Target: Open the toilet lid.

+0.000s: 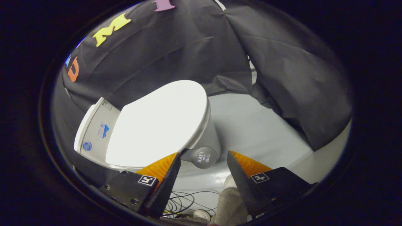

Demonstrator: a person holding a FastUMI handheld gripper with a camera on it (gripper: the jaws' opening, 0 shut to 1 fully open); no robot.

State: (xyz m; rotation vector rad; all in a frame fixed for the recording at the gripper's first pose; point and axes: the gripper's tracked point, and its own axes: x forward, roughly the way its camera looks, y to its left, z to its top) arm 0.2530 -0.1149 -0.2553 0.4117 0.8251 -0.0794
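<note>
Smooth white oval plastic toilet lid (158, 122) lies closed on the white ceramic toilet (94, 131), just beyond the fingers at about 11 o'clock, hand-held gripper (203, 158) spread wide and touching nothing, so lifting looks entirely left to do.

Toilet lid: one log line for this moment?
toilet lid: closed | gripper: open, short of the lid's front edge, no contact | step: approach
</note>
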